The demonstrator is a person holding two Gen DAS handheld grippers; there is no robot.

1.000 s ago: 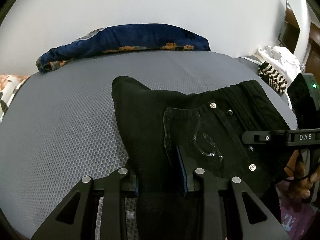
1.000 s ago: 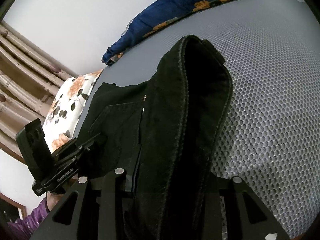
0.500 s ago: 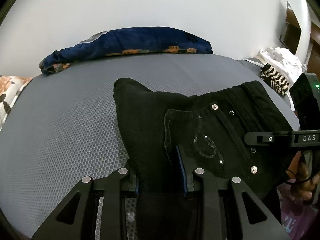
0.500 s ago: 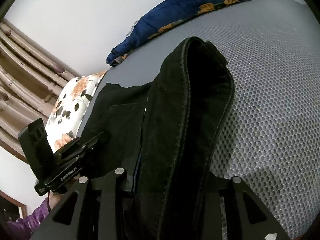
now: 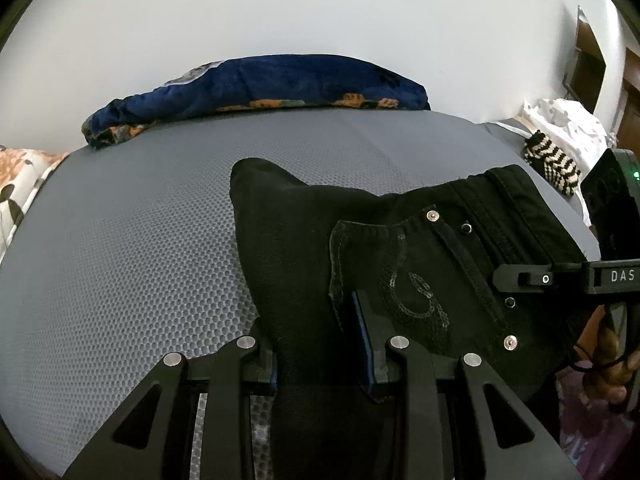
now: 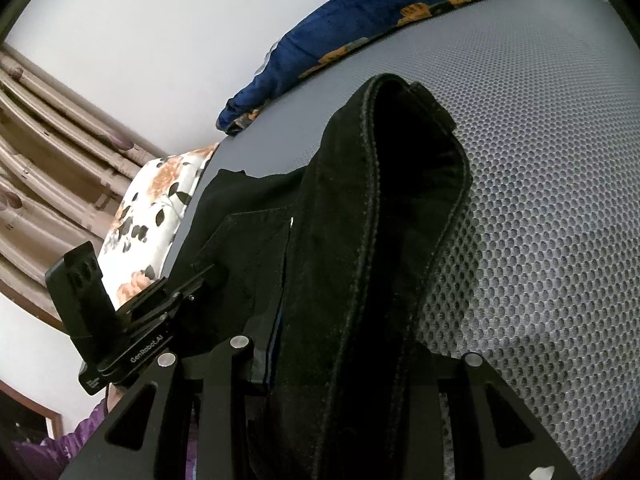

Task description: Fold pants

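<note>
Right claw [image 5: 520, 278], labelled "DAS", grips pants [image 5: 400, 248].

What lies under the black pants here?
The black pants rest on the grey mesh mattress, with both grippers clamped on their near edge. Anything beneath the fabric itself is covered.

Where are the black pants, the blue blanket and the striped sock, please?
black pants [image 5: 288, 240]: left wrist view, plain fabric left of the pocket.
blue blanket [image 5: 280, 84]: left wrist view, top middle of the roll.
striped sock [image 5: 554, 164]: left wrist view, its middle stripes.
</note>
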